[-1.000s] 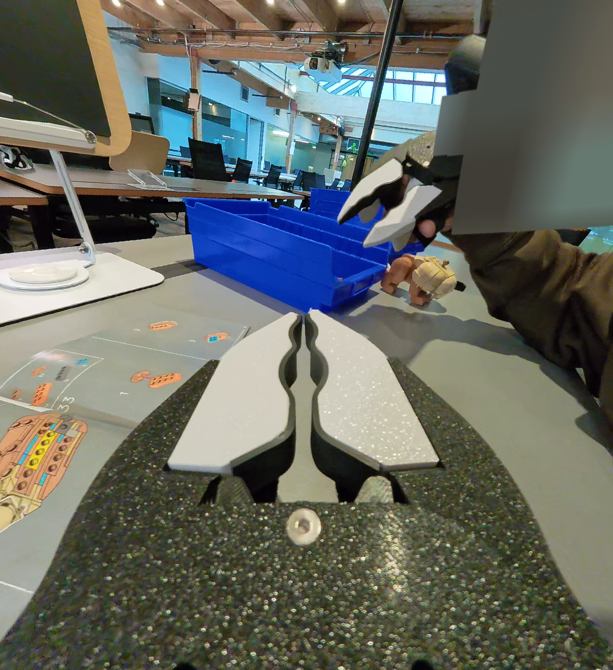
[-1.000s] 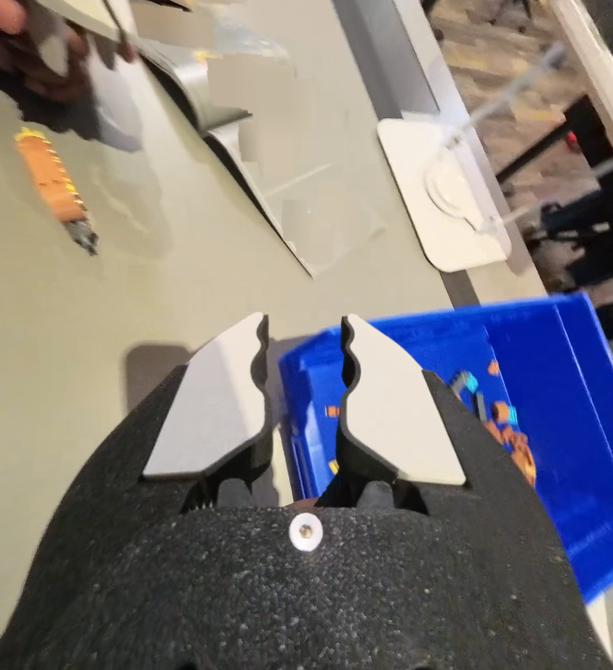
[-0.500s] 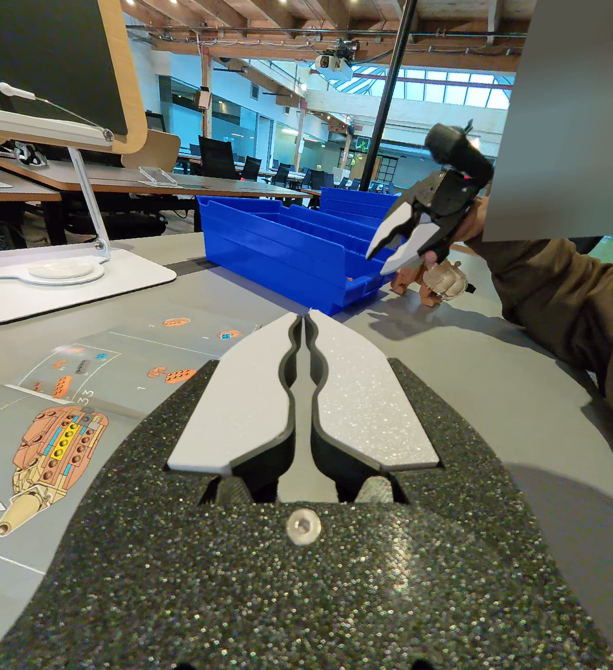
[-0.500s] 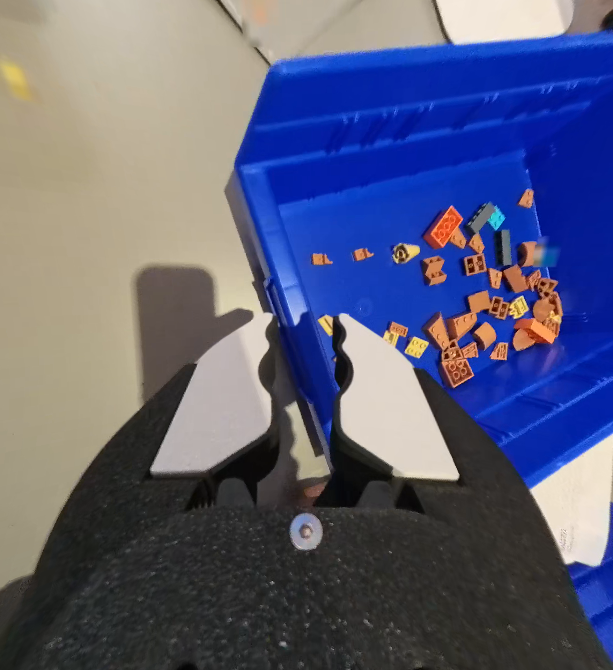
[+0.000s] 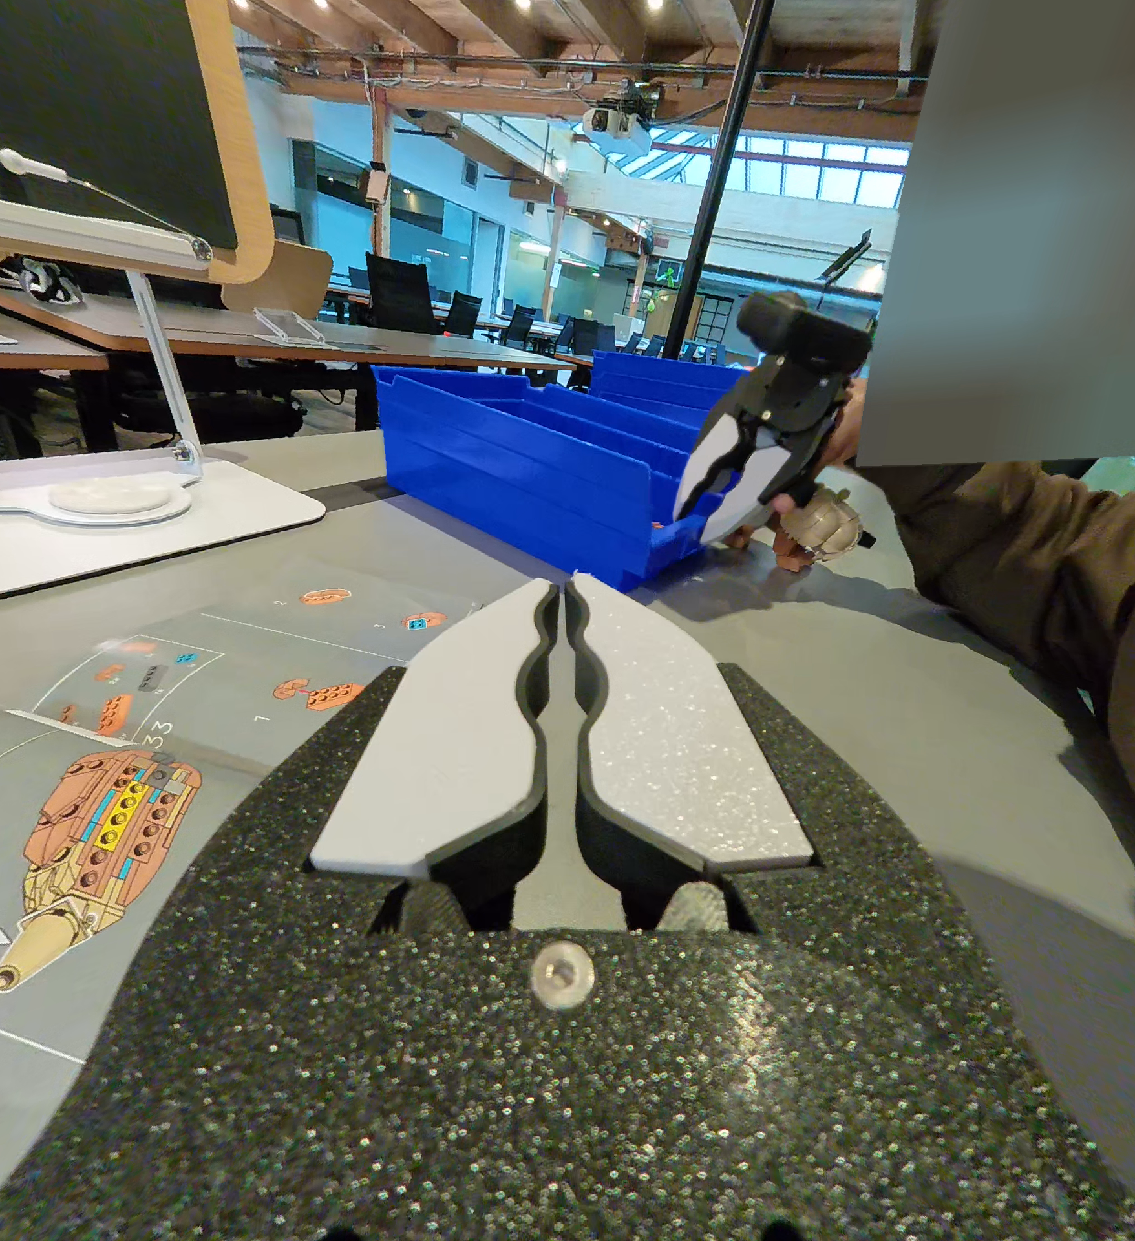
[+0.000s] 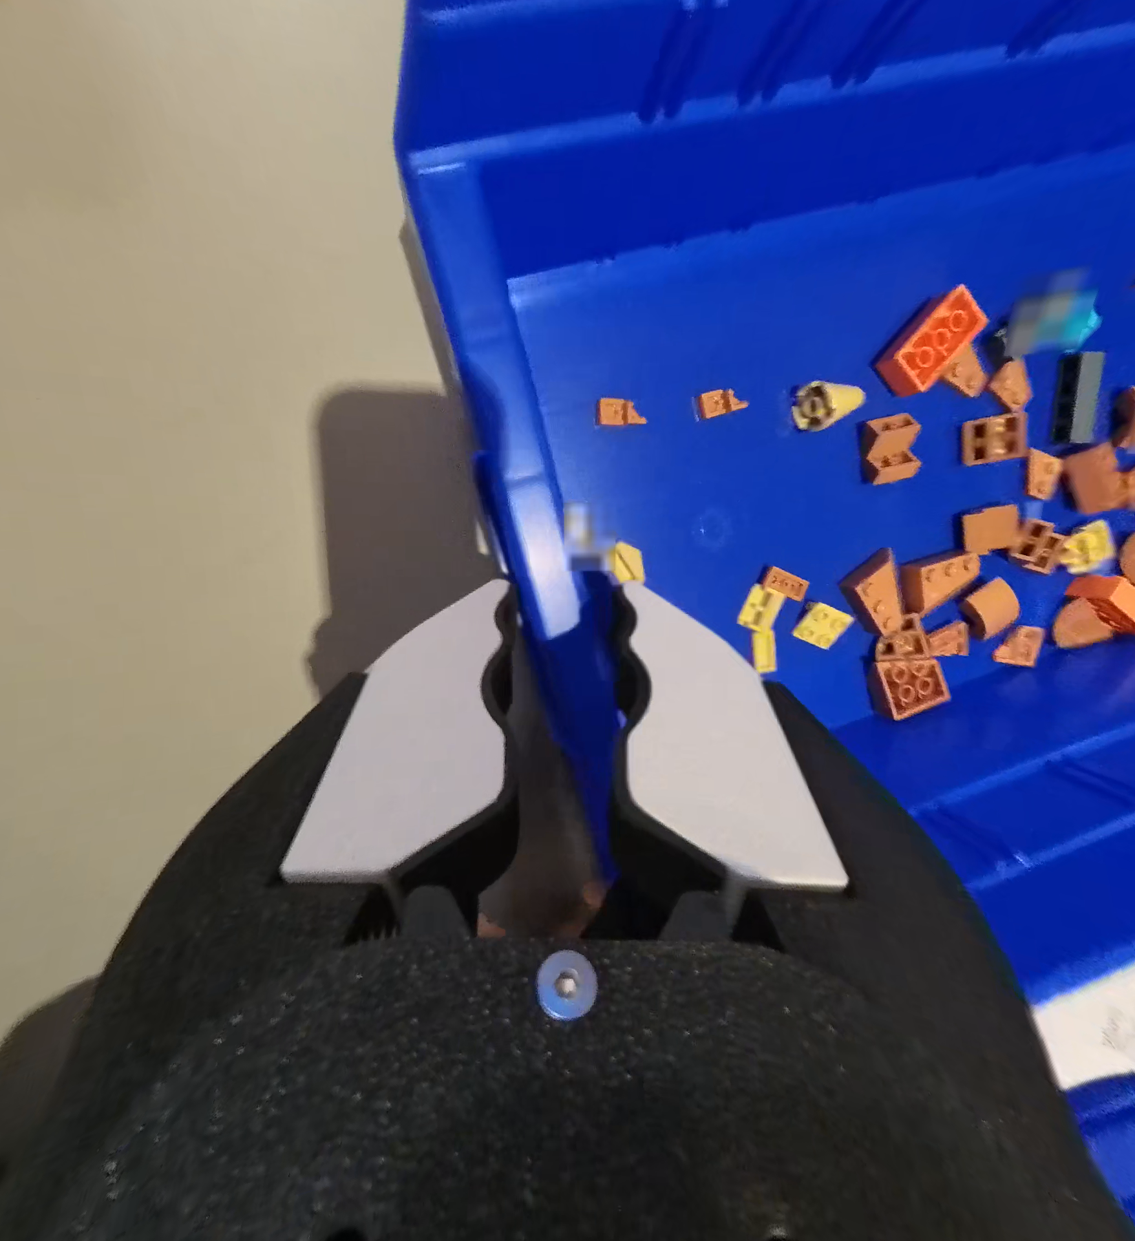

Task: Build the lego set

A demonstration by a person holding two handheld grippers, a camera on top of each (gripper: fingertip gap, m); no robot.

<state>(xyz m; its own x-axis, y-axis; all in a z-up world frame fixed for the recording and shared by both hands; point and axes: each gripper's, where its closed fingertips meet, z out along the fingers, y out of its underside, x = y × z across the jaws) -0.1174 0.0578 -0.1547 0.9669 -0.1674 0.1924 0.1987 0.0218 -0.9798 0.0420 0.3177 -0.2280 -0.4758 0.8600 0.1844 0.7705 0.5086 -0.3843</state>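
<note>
Grey table [image 5: 820, 705] is shared by an instruction sheet [image 5: 148, 705] and a blue bin [image 6: 719, 268] of loose bricks [image 6: 954, 537]. Part-fetching is judged underway: the right gripper [image 6: 561, 598], narrowly parted, straddles the bin wall; the left gripper [image 5: 561, 587] is nearly shut, empty. Next, one brick must be singled out.

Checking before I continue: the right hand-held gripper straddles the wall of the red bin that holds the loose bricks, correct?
Not quite: the bin is blue, not red, as the right wrist view shows. The right hand-held gripper does straddle its wall, with the loose bricks inside.
</note>
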